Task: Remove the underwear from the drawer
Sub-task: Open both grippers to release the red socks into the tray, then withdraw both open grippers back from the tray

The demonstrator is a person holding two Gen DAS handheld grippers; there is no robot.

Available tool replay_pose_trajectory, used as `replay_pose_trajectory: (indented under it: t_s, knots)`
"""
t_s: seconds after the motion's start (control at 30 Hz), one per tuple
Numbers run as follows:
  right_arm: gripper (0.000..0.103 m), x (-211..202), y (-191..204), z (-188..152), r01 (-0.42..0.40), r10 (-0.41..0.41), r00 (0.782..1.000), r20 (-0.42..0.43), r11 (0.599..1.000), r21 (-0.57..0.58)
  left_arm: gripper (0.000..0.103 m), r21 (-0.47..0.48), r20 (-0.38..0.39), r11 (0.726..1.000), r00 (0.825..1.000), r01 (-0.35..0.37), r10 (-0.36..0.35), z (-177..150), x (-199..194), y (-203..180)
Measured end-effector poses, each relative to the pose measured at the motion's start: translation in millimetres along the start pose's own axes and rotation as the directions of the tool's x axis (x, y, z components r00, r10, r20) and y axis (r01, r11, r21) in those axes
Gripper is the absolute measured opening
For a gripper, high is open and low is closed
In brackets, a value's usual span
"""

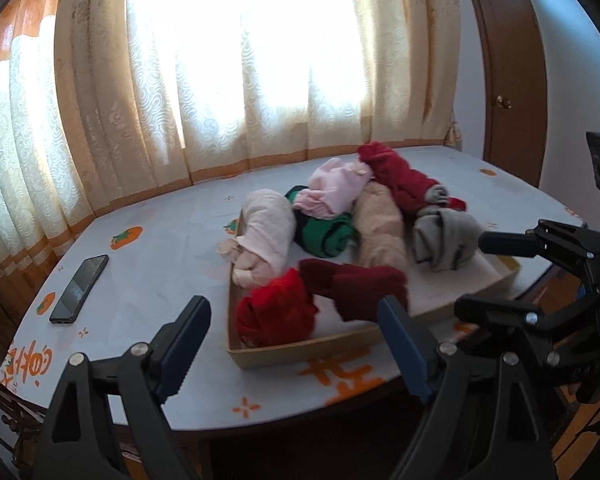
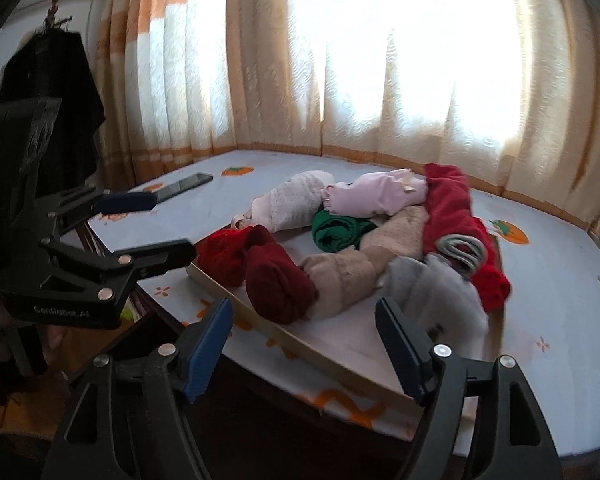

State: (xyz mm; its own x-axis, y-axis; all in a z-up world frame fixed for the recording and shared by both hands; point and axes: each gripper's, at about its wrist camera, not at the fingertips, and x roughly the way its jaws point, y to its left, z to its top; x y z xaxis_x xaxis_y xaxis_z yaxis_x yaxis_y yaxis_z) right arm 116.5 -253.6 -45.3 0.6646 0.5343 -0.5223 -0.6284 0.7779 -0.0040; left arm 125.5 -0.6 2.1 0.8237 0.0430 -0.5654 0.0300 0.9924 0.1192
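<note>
A shallow cardboard drawer [image 1: 300,350] [image 2: 284,338] lies on the table and holds several rolled pieces of underwear. Nearest are a bright red roll [image 1: 274,312] [image 2: 224,258] and a dark maroon roll [image 1: 356,286] [image 2: 278,286]. Behind them lie a beige roll [image 1: 380,228], a green one [image 1: 326,234], a pink one [image 1: 338,190], a cream one [image 1: 266,232], a long red one [image 1: 400,178] and a grey one [image 1: 444,242] [image 2: 436,292]. My left gripper [image 1: 294,312] [image 2: 172,224] hovers open before the drawer's near left corner. My right gripper [image 2: 304,310] [image 1: 474,274] hovers open at the near right side. Neither holds anything.
A black phone [image 1: 80,288] [image 2: 184,186] lies on the tablecloth [image 1: 160,248] left of the drawer. Bright curtains [image 1: 220,80] hang behind the table. A brown door [image 1: 508,80] stands at the right. A dark garment [image 2: 56,92] hangs at the left.
</note>
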Motion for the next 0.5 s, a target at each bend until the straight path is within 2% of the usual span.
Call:
replay_pose_trajectory:
  t_s: [0.2,0.5]
  knots:
    - [0.077,-15.7,-5.6,-9.2,0.036,-0.036,0.999,0.028,0.999,0.022,0.088,-0.011,0.012,1.0,1.0,0.016,-0.016,-5.6,-10.9,-12.0]
    - [0.077,-35.1,-9.2,-15.5,0.045,-0.049,0.997,0.067,0.997,0.057,0.089,-0.02,0.03,1.0,0.999,0.022,-0.022,-11.5,-23.2,-20.8]
